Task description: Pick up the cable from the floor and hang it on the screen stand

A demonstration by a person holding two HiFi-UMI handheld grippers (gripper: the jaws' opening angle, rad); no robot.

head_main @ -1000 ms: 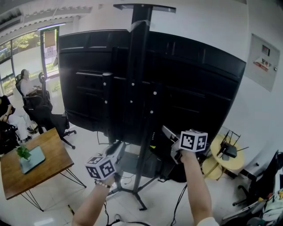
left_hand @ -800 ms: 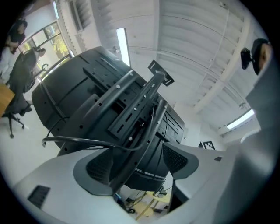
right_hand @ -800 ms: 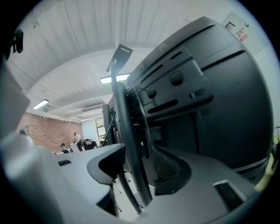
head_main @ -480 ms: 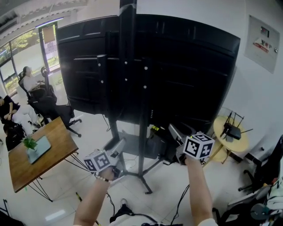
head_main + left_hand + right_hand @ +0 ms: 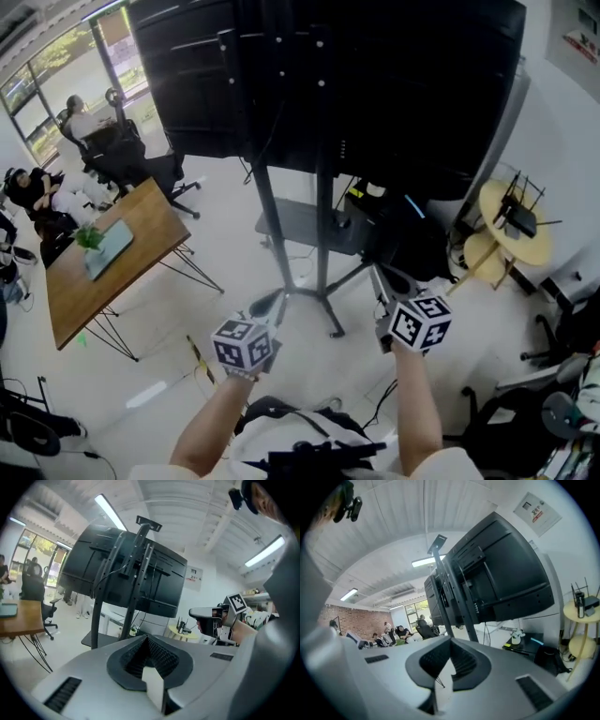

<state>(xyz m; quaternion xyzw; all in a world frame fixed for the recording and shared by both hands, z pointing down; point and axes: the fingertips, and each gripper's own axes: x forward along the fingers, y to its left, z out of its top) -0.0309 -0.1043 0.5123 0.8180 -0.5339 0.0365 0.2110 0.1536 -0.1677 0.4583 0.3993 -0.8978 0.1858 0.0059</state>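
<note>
Lower than a second ago, the left tongs (image 5: 263,326) and right tongs (image 5: 384,289) have both just clenched, jaws together on nothing. A thin black cable (image 5: 382,409) lies on the floor (image 5: 234,272) just beside the right forearm (image 5: 414,403), touched by neither. Ahead rises the stand (image 5: 323,225) bearing the screen (image 5: 412,84); a wooden surface (image 5: 112,272) sits well off to the left.

The screen (image 5: 422,94) is running off the top edge of the head view, taking the top of the screen stand (image 5: 323,234) with it. Bottom centre, a dark bundle (image 5: 309,452) is being cut off by the lower edge, too unclear to name.
</note>
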